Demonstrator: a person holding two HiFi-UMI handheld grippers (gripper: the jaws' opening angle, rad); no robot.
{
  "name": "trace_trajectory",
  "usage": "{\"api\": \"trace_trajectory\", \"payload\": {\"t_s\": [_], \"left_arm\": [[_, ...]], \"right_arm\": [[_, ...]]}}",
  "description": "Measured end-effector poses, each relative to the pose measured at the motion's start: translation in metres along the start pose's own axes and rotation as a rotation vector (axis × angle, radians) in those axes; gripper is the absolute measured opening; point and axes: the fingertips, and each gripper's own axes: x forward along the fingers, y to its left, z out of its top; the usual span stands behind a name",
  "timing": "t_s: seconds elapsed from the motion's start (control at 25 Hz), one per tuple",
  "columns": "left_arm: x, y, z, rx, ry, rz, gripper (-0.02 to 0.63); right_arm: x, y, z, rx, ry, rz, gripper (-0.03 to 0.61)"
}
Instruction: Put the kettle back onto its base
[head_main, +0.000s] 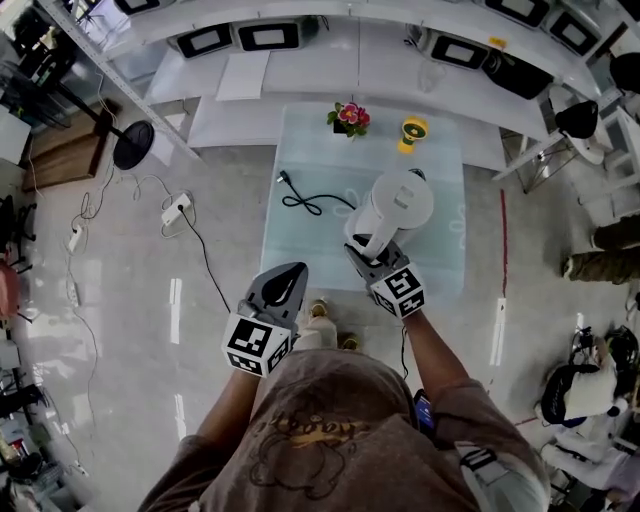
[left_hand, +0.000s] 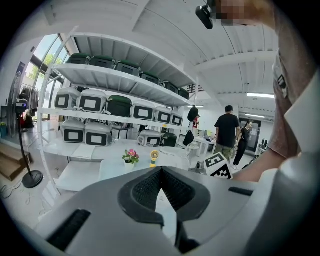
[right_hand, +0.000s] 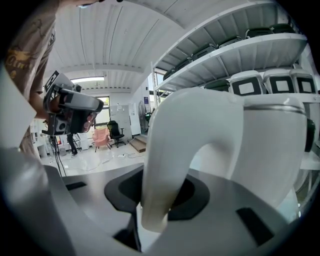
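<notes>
**Head view; 12 o'clock points away from the person.** Nearest, the left gripper (head_main: 298, 270) hung over the table's near edge, at 7 o'clock of the kettle, its jaws pressed together on nothing. The right gripper (head_main: 362, 246) pinched the lower end of the curved white handle (right_hand: 162, 170) of the white plastic electric kettle (head_main: 400, 202). The kettle stood over the middle of the pale glass-topped table (head_main: 440, 265); whether it was resting or held just clear of the glass could not be told.

**Risks (judged).**
- The base was not visible. It probably lay hidden beneath the kettle body, since the looped black power cord (head_main: 312, 203) ran in from 9 o'clock.
- Lowered blind, the kettle could land off centre and sit tilted on the base's rim.
- The pinch sat low on the handle, away from the body's weight, so the kettle could swing in the jaws.
- The cord loop could snag if the kettle drifted toward 9 o'clock.

**Edges and room.**
- The near edge lay just behind the right gripper.
- Bare glass lay open at 3 o'clock.
- At 12 o'clock a small pot of pink flowers (head_main: 349, 117) and a small yellow desk fan (head_main: 411, 131) stood by the far edge, well apart from the kettle.
</notes>
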Motion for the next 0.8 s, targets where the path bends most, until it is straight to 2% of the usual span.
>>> {"api": "trace_trajectory", "payload": {"t_s": [0.32, 0.8], "left_arm": [[-0.002, 0.017, -0.006, -0.006, 0.022, 0.029, 0.02], [0.003, 0.019, -0.011, -0.018, 0.034, 0.036, 0.02]], "right_arm": [[0.016, -0.001, -0.003, -0.022, -0.017, 0.006, 0.104], [0.026, 0.009, -0.013, -0.036, -0.032, 0.021, 0.104]]}}
